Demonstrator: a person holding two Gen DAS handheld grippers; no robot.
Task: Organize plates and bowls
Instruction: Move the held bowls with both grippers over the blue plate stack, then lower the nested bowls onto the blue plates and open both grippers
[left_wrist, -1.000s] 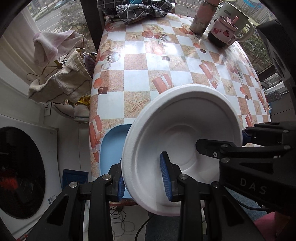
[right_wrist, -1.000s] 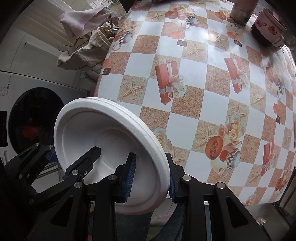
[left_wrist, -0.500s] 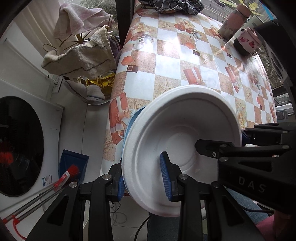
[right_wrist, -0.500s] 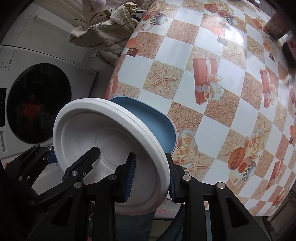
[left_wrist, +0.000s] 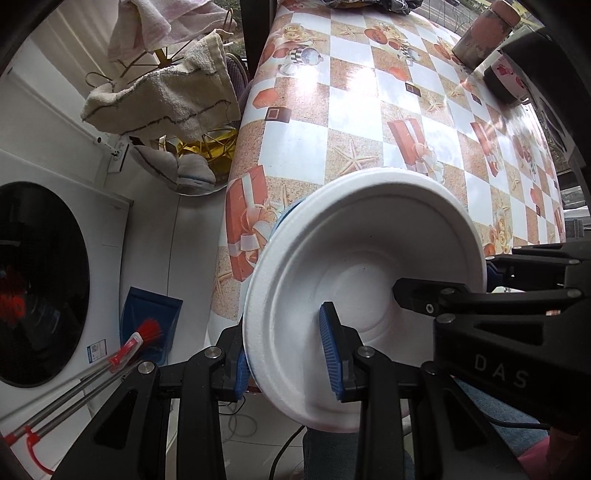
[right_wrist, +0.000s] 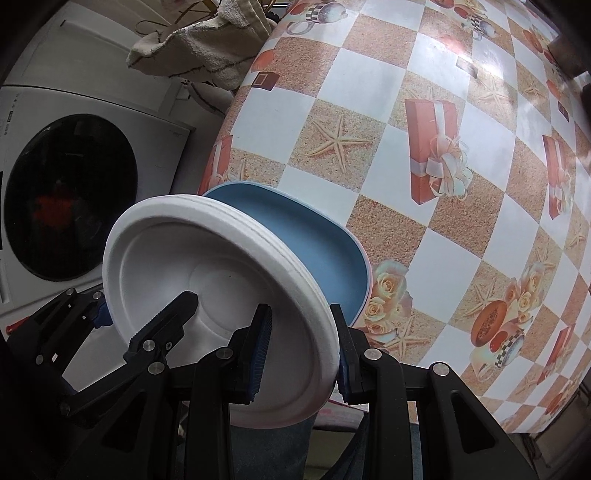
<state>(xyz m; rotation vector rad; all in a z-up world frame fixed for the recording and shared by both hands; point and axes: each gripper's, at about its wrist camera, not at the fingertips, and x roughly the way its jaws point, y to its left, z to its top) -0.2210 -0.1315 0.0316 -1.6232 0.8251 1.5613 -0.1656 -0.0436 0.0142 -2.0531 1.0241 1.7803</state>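
Note:
A stack of white foam plates (left_wrist: 369, 280) is held tilted by both grippers above the table's near left corner. My left gripper (left_wrist: 284, 354) is shut on the stack's left rim. My right gripper (right_wrist: 301, 347) is shut on its right rim, and the plates (right_wrist: 207, 280) fill the lower left of the right wrist view. A blue plate (right_wrist: 317, 243) lies on the table right behind the white stack; only a sliver of it (left_wrist: 286, 216) shows in the left wrist view.
The table (right_wrist: 424, 155) has a checkered orange and white cloth. A cup (left_wrist: 506, 79) and a brown tumbler (left_wrist: 480, 37) stand at the far right. A washing machine (left_wrist: 40, 280), a towel rack (left_wrist: 162, 96) and a dustpan with brush (left_wrist: 147, 325) are left of the table.
Both grippers with the white plates have drawn back toward the table's near left edge. The blue plate has come into view behind the stack.

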